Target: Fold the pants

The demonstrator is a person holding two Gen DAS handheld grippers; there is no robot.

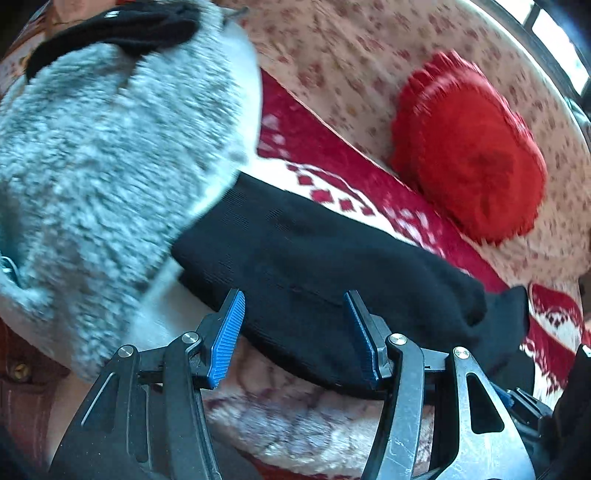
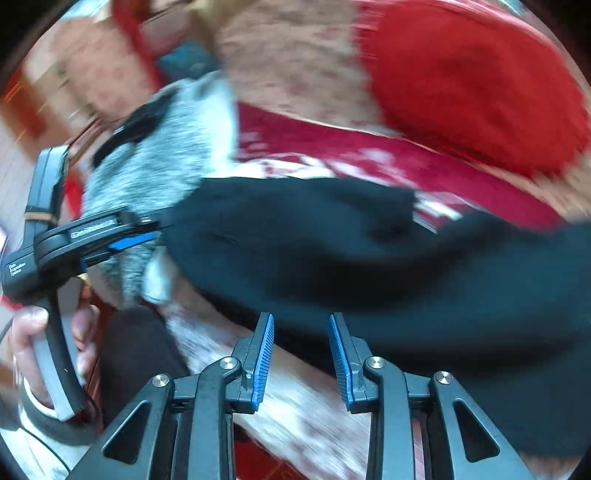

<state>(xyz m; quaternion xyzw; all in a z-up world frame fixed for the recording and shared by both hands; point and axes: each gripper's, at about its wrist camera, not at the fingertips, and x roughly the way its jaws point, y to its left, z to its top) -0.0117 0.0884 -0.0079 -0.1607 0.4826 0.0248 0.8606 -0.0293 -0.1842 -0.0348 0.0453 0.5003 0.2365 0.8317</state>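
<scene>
The black pants lie folded in a long band across a red-and-white patterned blanket. My left gripper hovers over the near edge of the pants, jaws open, with the fabric below and behind the blue pads rather than pinched. In the right wrist view the same pants stretch from left to right, blurred. My right gripper sits at their near edge, jaws apart with nothing between them. The left gripper shows there from the side, at the left end of the pants, held by a hand.
A grey fluffy garment with a black item on top lies left of the pants. A round red cushion rests on the floral bedsheet behind. A pale fuzzy blanket covers the near edge.
</scene>
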